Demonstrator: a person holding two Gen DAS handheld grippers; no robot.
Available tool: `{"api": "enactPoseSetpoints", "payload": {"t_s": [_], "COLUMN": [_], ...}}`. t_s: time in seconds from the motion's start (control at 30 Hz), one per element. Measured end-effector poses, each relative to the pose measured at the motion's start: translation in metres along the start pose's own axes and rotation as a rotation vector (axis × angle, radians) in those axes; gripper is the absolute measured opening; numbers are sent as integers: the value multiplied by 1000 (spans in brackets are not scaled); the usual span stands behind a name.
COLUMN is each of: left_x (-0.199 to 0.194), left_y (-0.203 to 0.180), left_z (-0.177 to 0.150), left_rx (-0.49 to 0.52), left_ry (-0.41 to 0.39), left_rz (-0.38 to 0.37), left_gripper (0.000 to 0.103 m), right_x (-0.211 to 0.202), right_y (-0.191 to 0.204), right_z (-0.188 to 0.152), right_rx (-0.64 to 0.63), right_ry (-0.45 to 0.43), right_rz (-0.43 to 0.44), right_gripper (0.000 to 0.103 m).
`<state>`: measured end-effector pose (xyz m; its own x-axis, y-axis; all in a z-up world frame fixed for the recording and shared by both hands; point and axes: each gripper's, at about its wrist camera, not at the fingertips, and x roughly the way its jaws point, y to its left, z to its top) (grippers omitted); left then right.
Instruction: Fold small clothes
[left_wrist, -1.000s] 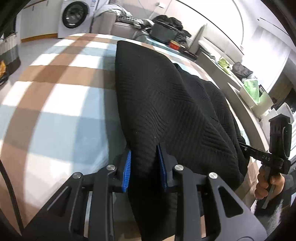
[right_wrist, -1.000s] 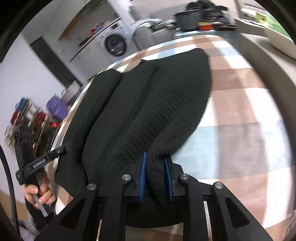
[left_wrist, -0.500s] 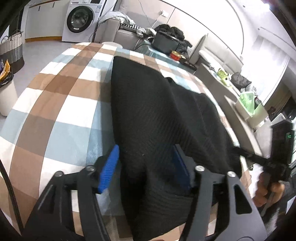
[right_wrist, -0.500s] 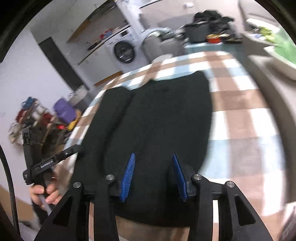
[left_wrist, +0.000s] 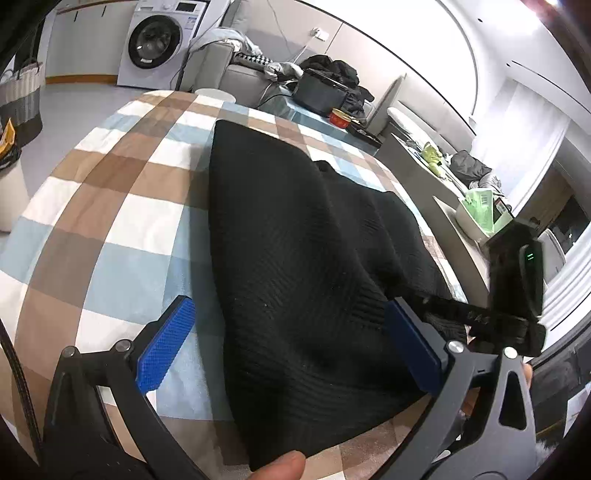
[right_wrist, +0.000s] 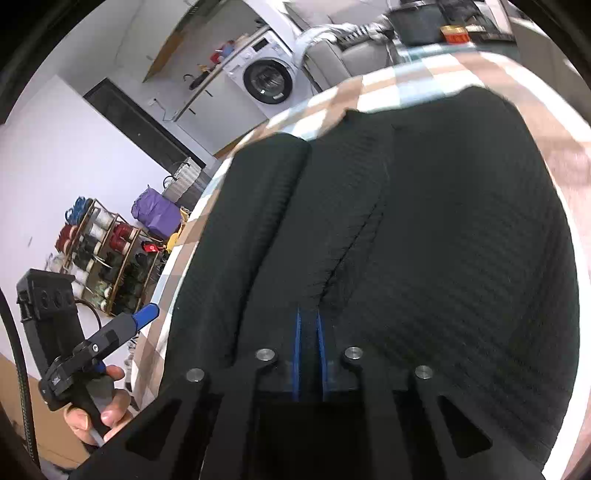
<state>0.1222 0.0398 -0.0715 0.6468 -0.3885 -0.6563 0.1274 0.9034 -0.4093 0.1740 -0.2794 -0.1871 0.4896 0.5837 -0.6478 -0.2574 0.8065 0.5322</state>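
Observation:
A black ribbed knit garment (left_wrist: 295, 251) lies along the checked tablecloth (left_wrist: 110, 206), its near end at the table's front edge. My left gripper (left_wrist: 291, 317) is open, its blue pads (left_wrist: 166, 343) standing wide on either side of the garment's near end, not gripping it. In the right wrist view the garment (right_wrist: 424, 221) fills the frame, with a lengthwise fold ridge. My right gripper (right_wrist: 309, 332) is shut on a pinch of that ridge. The left gripper also shows in the right wrist view (right_wrist: 146, 314), off the table's left edge.
A washing machine (left_wrist: 155, 40) and grey sofa (left_wrist: 240, 70) stand beyond the table's far end. A black pot (left_wrist: 321, 92) and red bowl (left_wrist: 340, 118) sit there. A shelf of spools (right_wrist: 99, 254) stands left of the table. A green box (left_wrist: 480, 210) lies right.
Both grippers let go of the garment's near end and drew back. The left gripper has opened wide. The right gripper opened, then moved forward and closed again on a fold of the fabric.

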Motion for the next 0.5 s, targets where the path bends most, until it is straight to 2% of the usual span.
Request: {"api": "enactPoseSetpoints", "payload": {"t_s": [0.17,0.23,0.3,0.43,0.5], "left_x": [-9,-12,-11,1,7], "left_y": [-6,-10,-12,-15,-18], "left_z": [4,5,4,0,-3], "left_rx": [17,27,33,32,37], "left_ry": [-21,-30,-28,9,27], "left_rz": [-9,-15,-14,-14,-14], "left_gripper": [102,102,102,102,102], "right_x": [-58,-85,-97,-81,-71], "right_y": [21,20,7,-35,-54], "right_z": [17,18,14,3,-2], "right_rx": [-116,-135,-135,-48,9], "right_ry": [-108,-160,-173,-64,-23], "right_rz": [-51,-95,-189,-259,-254], "right_gripper": [5,5,6,7,8]}}
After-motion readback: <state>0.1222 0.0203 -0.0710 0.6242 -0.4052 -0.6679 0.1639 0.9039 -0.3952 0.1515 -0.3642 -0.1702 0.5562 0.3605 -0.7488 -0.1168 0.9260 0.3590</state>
